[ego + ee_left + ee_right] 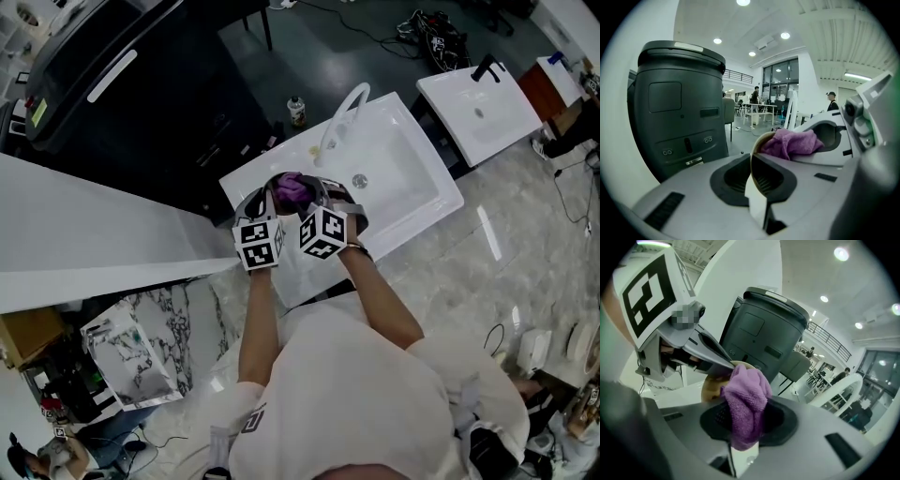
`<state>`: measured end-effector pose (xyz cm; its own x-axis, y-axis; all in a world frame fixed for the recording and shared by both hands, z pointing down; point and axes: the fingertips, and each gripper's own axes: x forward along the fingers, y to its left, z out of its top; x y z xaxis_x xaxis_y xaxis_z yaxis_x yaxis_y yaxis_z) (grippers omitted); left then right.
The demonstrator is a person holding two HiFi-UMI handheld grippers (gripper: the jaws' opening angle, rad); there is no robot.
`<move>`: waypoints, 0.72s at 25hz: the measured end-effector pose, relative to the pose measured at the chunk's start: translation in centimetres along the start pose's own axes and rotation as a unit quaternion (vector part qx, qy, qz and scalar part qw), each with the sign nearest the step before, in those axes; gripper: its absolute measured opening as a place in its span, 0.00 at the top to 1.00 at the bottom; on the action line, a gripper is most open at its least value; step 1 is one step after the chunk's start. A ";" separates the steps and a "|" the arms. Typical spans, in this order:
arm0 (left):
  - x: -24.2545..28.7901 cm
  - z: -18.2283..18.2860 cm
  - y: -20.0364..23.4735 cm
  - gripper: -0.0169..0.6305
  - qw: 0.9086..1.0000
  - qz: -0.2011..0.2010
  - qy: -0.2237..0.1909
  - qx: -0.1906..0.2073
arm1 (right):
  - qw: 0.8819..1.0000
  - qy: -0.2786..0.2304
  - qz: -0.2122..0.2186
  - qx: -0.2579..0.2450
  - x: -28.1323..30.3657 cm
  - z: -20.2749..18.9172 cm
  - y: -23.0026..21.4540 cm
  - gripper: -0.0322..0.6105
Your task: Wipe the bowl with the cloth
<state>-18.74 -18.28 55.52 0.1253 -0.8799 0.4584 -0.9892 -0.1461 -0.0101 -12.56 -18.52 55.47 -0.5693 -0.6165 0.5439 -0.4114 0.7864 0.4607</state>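
Over the front of the white sink (419, 199) both grippers meet. My left gripper (757, 182) is shut on the rim of a tan bowl (761, 146), which stands on edge between its jaws. A purple cloth (791, 142) is pushed into the bowl's mouth. My right gripper (744, 430) is shut on that cloth (746, 401), with the bowl (711, 389) just behind it. In the head view the cloth (292, 187) shows between the left gripper (266, 199) and the right gripper (324, 193); the bowl is mostly hidden there.
A curved white faucet (339, 117) and a drain (359, 180) belong to the sink. A large dark machine (122, 84) stands behind, a white counter (84, 225) at left. A second sink (478, 108) sits far right; a small bottle (296, 111) is on the floor.
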 end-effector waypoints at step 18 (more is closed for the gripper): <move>0.4 3.1 0.2 0.95 1.000 -0.015 -0.014 -0.001 | 0.995 0.011 0.068 -0.068 -0.4 0.8 5.2 0.81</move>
<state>-18.70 -20.09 52.92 0.1562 -0.8878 0.4329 -0.9853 -0.1708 0.0052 -15.02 -14.19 57.10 -0.5968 -0.5070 0.6220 -0.2308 0.8508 0.4720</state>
